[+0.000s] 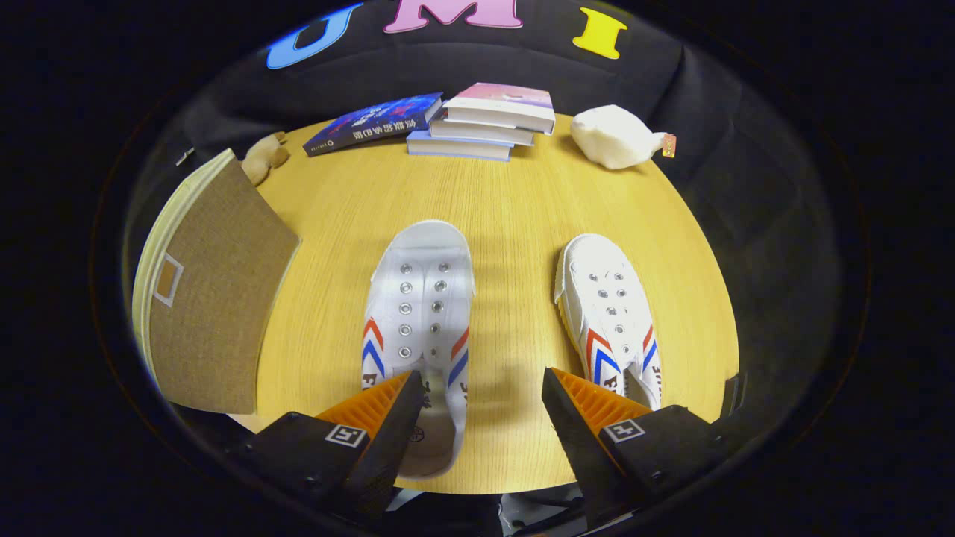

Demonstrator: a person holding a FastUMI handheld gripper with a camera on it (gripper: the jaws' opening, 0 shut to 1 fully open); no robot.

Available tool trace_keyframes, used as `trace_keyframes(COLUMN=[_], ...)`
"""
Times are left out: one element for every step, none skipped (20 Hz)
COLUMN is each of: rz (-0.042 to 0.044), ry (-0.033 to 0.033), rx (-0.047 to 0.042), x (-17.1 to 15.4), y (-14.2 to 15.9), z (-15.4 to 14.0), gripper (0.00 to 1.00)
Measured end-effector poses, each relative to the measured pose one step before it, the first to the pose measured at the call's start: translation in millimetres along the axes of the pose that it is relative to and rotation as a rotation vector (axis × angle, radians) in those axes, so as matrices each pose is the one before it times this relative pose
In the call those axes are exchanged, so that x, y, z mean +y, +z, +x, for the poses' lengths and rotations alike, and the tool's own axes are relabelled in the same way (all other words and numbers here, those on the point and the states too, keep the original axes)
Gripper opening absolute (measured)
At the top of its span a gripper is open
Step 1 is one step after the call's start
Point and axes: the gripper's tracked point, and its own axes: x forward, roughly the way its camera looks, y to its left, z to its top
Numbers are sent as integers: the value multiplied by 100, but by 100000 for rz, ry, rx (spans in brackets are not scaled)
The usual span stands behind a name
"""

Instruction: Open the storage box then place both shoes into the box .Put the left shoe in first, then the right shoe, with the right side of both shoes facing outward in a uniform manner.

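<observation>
Wooden counter [507,209]: carries all items.
Storage box [216,298]: brown, lid shut, beside left shoe.
Left shoe [421,313]: heel between fingers.
Right shoe [612,313]: apart, toe forward.
Gripper [481,395]: spread wide, holding nothing.

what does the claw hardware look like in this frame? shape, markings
The claw has two wedge-shaped fingers that taper toward their tips, with ribbed inner faces. Each sits on a blocky black mount carrying a small square white marker with a black glyph, one per side. No cables, hand or sleeve can be made out. The fingers stand apart, open, over the wooden table.
</observation>
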Motion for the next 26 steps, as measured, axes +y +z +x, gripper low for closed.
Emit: trace_keyframes(rz=[1360, 3637, 3632, 1270, 683, -230, -433, -507, -620, -26, 280, 726, 1015, 1569, 1321, 1552, 1837, 1347, 773, 450, 286, -303, 66, 696, 1223, 1385], ry=[97, 2988, 1901, 1556, 2606, 2256, 2485, 2128, 1745, 1573, 668, 806, 1151, 531, -127, 94, 561, 635, 582, 887, 384, -369, 40, 786, 1367, 1491], rx=[1457, 481, -737, 1912, -302, 232, -364, -39, 190, 167, 240, -268, 351, -582, -1160, -973, -926, -61, -474, -687, -868, -737, -1075, -1707, -1835, -2127], x=[-41, 578, 308, 36, 475, 402, 477, 462, 266, 259, -55, -71, -63, 16, -228, 3, 46, 19, 134, 361, 414, 287, 367, 565, 651, 701], y=[-45, 130, 363, -191, 185, -17, 25, -46, -12, 7, -15, 0, -55, 112, 39, 51, 106, 8, 102, 166, 140, 127, 303, 468, 664, 753], z=[658, 367, 441, -58, 219, -26, 75, 125, 63, 114, -106, 183, -185, 50, -250, 198, -141, -126, -207, -311, -503, -714, -820, -1116, -1247, -1239], gripper=[96, 94, 88, 84, 79, 77, 68, 59, 44, 37, 30, 28, 26, 25, 19, 14, 10, 6, 6, 6, 6, 6, 6, 6, 6, 6])
